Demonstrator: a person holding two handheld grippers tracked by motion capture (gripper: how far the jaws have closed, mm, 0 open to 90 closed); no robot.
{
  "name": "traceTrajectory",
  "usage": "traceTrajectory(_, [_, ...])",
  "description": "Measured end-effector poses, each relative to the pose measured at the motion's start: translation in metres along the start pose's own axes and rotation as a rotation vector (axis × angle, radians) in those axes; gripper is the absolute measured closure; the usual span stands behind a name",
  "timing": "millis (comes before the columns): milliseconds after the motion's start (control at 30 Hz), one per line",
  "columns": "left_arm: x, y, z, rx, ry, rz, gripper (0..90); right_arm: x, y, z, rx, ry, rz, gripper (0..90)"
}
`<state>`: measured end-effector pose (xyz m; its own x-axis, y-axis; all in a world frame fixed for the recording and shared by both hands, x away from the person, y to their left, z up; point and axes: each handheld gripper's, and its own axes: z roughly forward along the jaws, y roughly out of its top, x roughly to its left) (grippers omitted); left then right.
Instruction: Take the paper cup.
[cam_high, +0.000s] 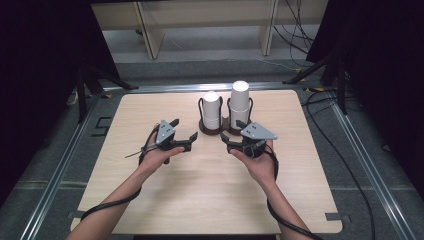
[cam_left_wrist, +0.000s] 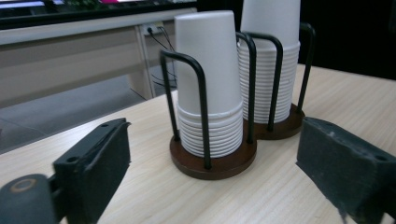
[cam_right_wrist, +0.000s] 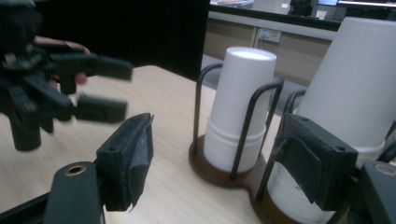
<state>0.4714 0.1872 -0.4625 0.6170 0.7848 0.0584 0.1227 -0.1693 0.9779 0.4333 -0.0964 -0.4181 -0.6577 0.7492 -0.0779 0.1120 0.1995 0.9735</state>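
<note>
A dark wire cup holder (cam_high: 206, 129) stands at the middle back of the table. It has a shorter stack of white paper cups (cam_high: 212, 111) on its left and a taller stack (cam_high: 240, 102) on its right. My left gripper (cam_high: 184, 128) is open, just left of the holder and in front of it. My right gripper (cam_high: 232, 130) is open too, right in front of the taller stack. In the left gripper view the shorter stack (cam_left_wrist: 208, 79) and taller stack (cam_left_wrist: 271, 56) rise between the spread jaws. In the right gripper view the taller stack (cam_right_wrist: 355, 88) is close behind the right pad (cam_right_wrist: 313, 163).
The light wooden table (cam_high: 210, 190) has rounded corners and bare wood in front of the hands. Cables (cam_high: 345, 165) trail on the grey floor to the right. Wooden furniture legs (cam_high: 150, 35) stand beyond the far edge. Dark stands flank both sides.
</note>
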Motion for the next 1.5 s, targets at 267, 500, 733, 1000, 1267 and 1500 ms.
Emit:
traceTrajectory(267, [0.005,-0.002,0.038,0.054,-0.003,-0.003,14.3,-0.011,0.02,0.029,0.02,0.005,-0.012,29.0])
traceTrajectory(500, [0.004,-0.009,0.06,0.093,-0.005,0.014,14.5,-0.017,0.033,0.056,0.025,-0.019,0.016,30.1])
traceTrajectory(733, [0.005,-0.01,0.074,0.111,-0.004,0.007,15.7,-0.02,0.04,0.08,0.058,-0.047,0.02,30.3])
traceTrajectory(1000, [0.007,-0.011,0.083,0.131,0.002,0.007,16.6,-0.02,0.045,0.102,0.094,-0.086,0.033,30.1])
traceTrajectory(1267, [0.007,-0.011,0.089,0.131,0.002,-0.005,17.5,-0.021,0.043,0.115,0.125,-0.113,0.032,30.0])
traceTrajectory(1500, [0.006,-0.01,0.094,0.139,-0.001,-0.003,18.5,-0.022,0.043,0.124,0.149,-0.139,0.039,30.0])
